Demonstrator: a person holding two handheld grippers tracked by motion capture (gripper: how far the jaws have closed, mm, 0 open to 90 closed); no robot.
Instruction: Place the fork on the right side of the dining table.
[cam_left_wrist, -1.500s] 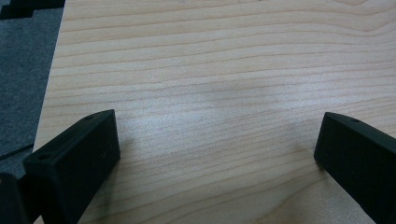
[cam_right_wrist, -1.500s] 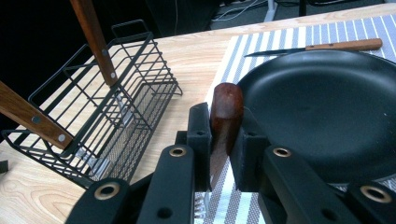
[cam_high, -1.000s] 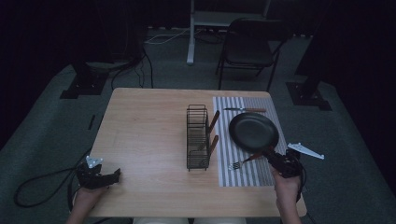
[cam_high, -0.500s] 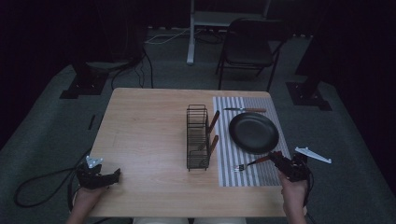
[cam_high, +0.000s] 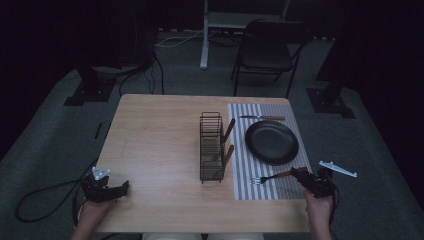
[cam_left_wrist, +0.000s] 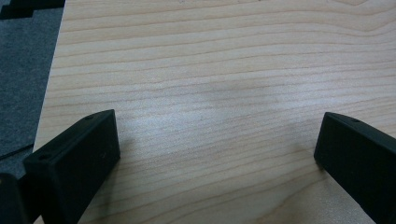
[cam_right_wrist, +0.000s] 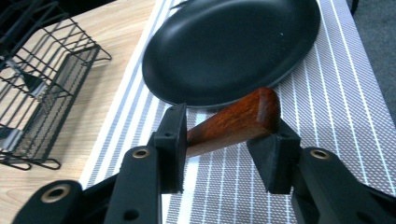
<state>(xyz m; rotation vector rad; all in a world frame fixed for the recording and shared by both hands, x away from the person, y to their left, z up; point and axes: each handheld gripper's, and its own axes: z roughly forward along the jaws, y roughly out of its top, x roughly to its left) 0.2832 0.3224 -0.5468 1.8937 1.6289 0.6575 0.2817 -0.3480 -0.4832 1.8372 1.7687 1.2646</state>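
- At the near right corner of the table (cam_high: 155, 140), my right gripper (cam_high: 300, 174) sits over the striped placemat (cam_high: 295, 187), with my hand (cam_high: 318, 212) behind it.
- Its jaws have just been opening; the fork's brown wooden handle (cam_right_wrist: 233, 122) lies between them. In the right gripper view the left pad sits against the handle while the right pad looks just clear of it, so I no longer squeeze it.
- From that handle the fork (cam_high: 270, 177) lies flat on the placemat, tines pointing left toward the wire rack (cam_high: 211, 147).
- At the near left corner, my left gripper (cam_high: 122, 187) rests at the table edge, jaws spread wide over bare wood with nothing between them.
- Just beyond the fork, the black plate (cam_high: 271, 142) sits in the middle of the placemat.
- Left of the plate, the wire rack stands on the bare wood, two brown-handled utensils (cam_high: 228, 131) leaning out of its right side.
- At the far edge of the placemat, a knife (cam_high: 262, 118) lies crosswise, apart from the plate.
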